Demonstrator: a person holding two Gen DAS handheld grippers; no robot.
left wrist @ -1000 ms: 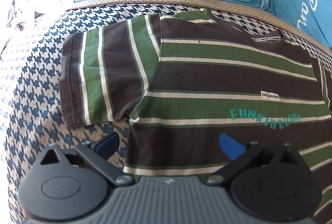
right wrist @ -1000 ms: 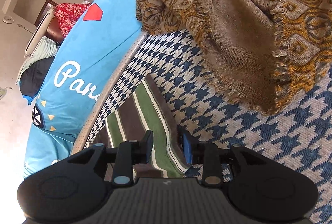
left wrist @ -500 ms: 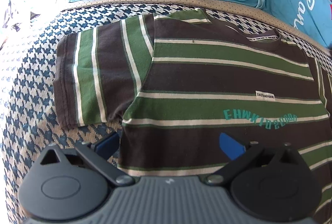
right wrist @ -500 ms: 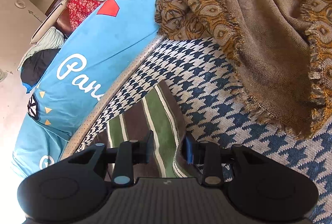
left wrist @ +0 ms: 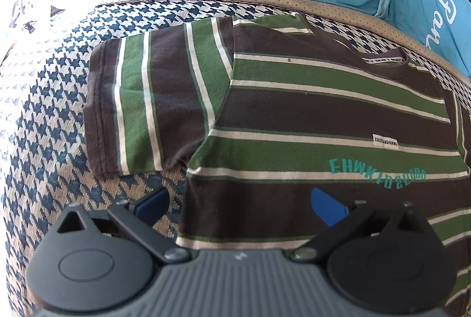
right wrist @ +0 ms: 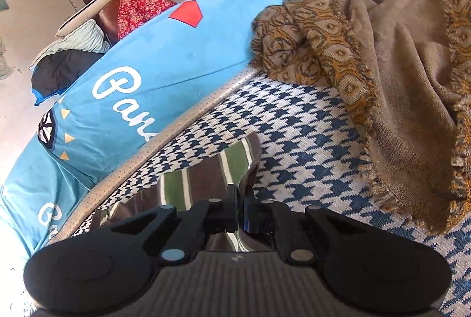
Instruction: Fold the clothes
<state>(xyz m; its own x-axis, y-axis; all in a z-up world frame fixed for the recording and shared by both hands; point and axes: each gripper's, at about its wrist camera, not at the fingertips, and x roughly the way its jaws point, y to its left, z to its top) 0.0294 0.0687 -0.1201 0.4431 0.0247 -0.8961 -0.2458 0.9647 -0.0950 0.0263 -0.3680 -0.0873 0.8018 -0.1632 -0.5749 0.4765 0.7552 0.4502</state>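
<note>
Fold clothes: the shirt lies flat on the cover. The right gripper is pinched shut on the sleeve between its fingers. The left gripper is held wide open and empty, the shirt's side edge between its fingers. The sleeve should be carried inward, taut and level.

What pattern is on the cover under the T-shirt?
A blue-and-cream houndstooth weave on the cover, clearest in the left wrist view, beside the striped T-shirt.
</note>
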